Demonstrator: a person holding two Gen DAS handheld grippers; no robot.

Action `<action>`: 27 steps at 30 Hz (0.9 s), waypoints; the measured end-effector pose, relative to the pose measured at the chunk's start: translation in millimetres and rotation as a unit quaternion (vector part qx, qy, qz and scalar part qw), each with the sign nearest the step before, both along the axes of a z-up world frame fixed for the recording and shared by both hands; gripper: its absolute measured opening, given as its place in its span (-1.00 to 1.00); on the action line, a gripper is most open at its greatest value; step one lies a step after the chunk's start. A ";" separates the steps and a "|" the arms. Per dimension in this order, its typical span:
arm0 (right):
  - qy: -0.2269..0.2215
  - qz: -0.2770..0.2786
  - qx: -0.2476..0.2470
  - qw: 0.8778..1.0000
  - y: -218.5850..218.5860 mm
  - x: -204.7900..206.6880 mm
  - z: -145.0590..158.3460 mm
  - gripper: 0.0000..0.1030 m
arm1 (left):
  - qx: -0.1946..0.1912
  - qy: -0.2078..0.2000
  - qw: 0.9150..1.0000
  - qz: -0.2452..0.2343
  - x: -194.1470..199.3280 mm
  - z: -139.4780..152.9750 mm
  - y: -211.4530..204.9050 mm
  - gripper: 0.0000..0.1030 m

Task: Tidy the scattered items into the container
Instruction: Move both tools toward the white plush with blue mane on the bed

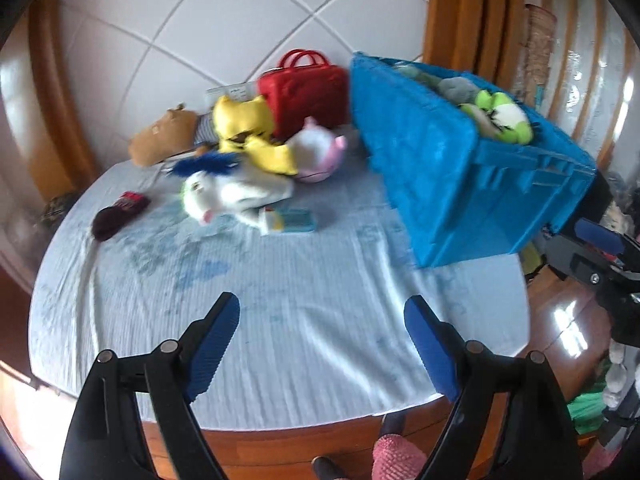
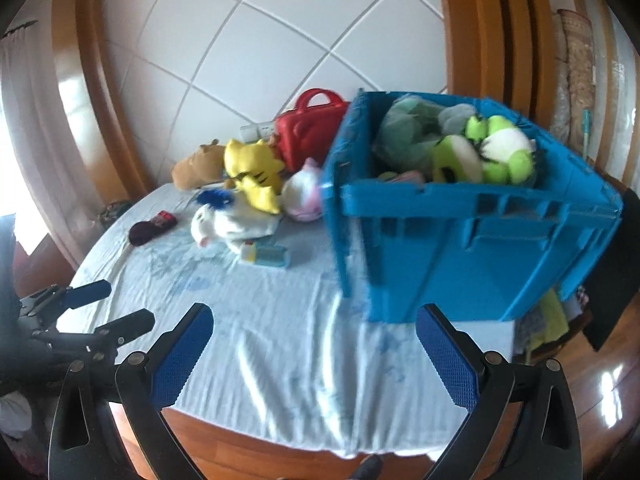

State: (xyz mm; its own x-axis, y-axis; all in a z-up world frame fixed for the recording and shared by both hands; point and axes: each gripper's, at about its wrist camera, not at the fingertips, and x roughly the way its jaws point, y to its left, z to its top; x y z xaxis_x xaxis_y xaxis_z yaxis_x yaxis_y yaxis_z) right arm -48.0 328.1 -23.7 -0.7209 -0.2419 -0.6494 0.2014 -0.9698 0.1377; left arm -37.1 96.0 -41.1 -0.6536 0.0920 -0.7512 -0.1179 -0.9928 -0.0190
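crate (image 2: 460,240): ribbed plastic | sheet (image 1: 280,340): wrinkled cloth | floor (image 1: 568,320): glossy wood

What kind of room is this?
Probably a bedroom: a bed under a pale blue sheet, soft toys such as the yellow plush scattered on it, and a padded white headboard wall behind.

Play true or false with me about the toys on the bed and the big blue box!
1. The blue box already has toys inside. True: a green and white plush lies on top.
2. The red bag is inside the box. False: it stands on the bed beside the box, by the wall.
3. The left gripper is holding the yellow plush. False: it is open and empty, and the plush lies far ahead of it.
4. A white plush with blue hair lies on the bed. True.
5. The right gripper is open and empty. True.
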 end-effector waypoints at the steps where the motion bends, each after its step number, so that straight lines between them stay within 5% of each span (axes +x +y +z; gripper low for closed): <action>1: -0.004 0.005 0.001 1.000 -8.4 0.2 -2.6 0.99 | 0.001 -0.002 1.000 0.007 0.6 -1.9 -8.0 0.64; 13: -0.022 0.075 0.014 0.997 -83.9 -33.4 -14.9 0.99 | 0.014 -0.024 0.996 0.080 -16.1 -18.7 -76.3 0.64; 27: -0.015 0.127 0.018 0.992 -122.9 -112.5 -8.9 0.99 | 0.011 -0.019 0.993 0.119 -82.4 -12.1 -92.1 0.64</action>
